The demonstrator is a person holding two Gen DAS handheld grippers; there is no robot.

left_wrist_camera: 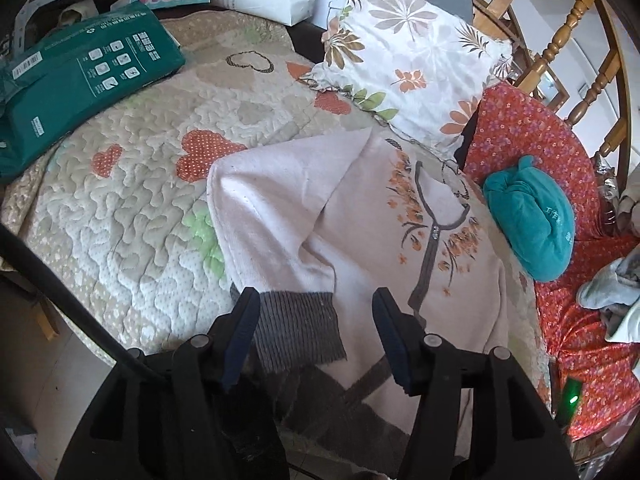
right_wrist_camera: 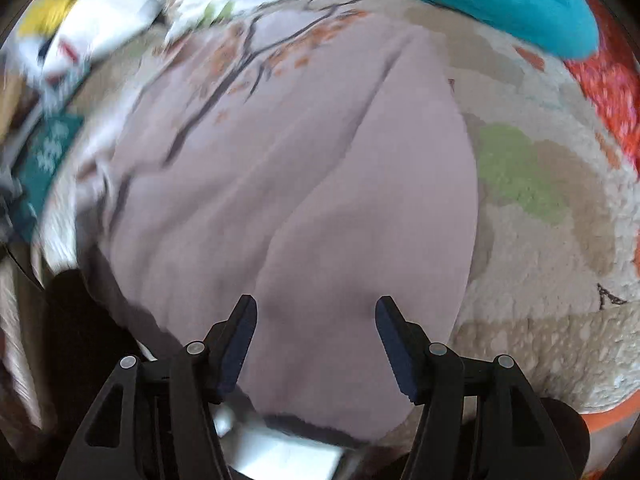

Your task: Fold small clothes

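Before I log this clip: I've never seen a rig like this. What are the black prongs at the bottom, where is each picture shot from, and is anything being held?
The black prongs are handheld two-finger grippers, one in each of a person's hands, each carrying a fisheye camera that looks along its fingers. One picture comes from the left gripper, the other, motion-blurred, from the right gripper.

Both look down on a pale pink sweater spread on a quilted bedspread, one sleeve folded across its body. The sleeve's grey ribbed cuff lies between the left gripper's open fingers. Nearby are a floral pillow, a teal bundled garment and a green package.

Both grippers are open, gripping nothing.
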